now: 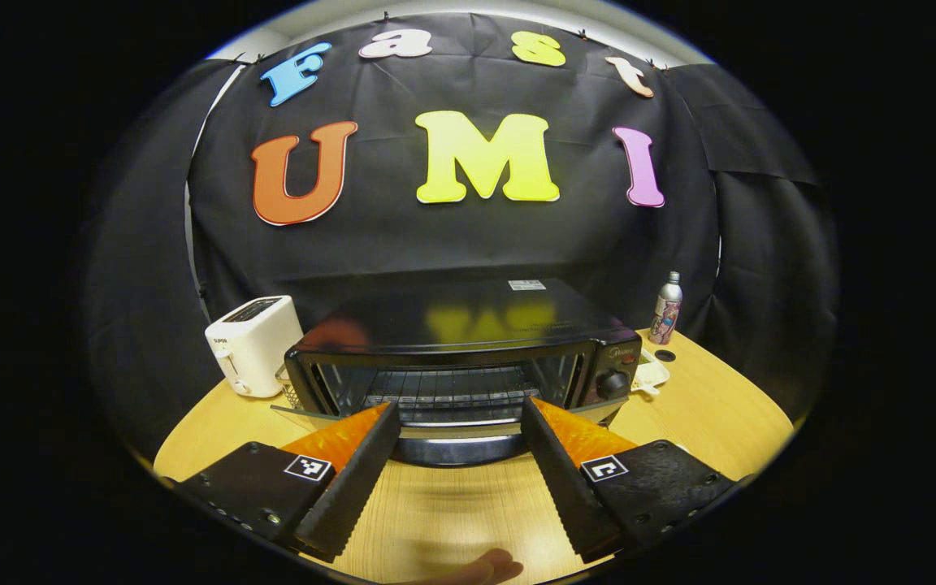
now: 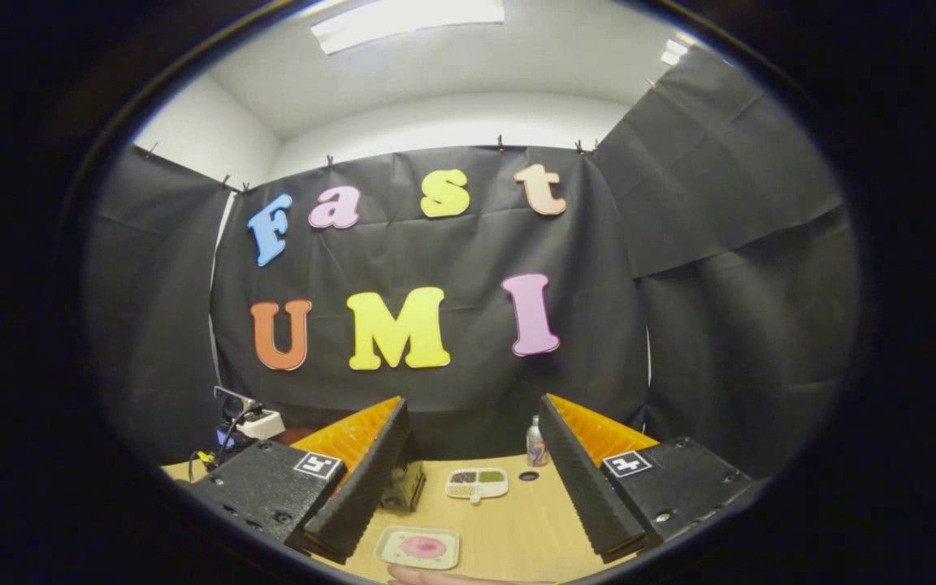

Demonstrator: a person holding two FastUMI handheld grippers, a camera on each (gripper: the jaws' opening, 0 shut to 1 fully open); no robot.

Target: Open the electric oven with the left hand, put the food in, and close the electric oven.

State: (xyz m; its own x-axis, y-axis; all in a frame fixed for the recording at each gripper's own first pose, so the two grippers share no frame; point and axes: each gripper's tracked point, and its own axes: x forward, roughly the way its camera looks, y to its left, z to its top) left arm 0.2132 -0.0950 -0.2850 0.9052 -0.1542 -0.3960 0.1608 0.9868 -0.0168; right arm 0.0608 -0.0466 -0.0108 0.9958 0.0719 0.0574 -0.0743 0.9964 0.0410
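From the left gripper view, the electric oven (image 1: 468, 370) sits square ahead on the tabletop (image 1: 712, 398), its glass door (image 1: 444, 416) dropped down toward the camera so the wire rack inside shows. The left gripper (image 1: 458, 426) hangs just in front of that door with its jaws spread wide and nothing between them. A white toaster (image 1: 253, 344) stands just left of the oven, a small bottle (image 1: 666, 308) stands back near the cloth wall on the right, and a fingertip (image 1: 488, 567) pokes in at the bottom edge.

The right gripper view looks along the other side of the tabletop. The right gripper (image 2: 472, 455) has its jaws wide apart too, holding nothing. Between them, low and near, lies a pale tray with pink food (image 2: 419, 547) flat on the wood, well apart from the oven, of which a dark corner (image 2: 403, 486) peeks out beside the left finger. Farther back rests a white divided dish (image 2: 477, 483) with small portions, then the bottle and a dark round spot (image 2: 528, 476) beside it. A power strip with cables (image 2: 244, 426) sits at the far left.

The tabletop is light wood; black cloth hangs all round, with a white ceiling and a light panel (image 2: 407, 20) above.
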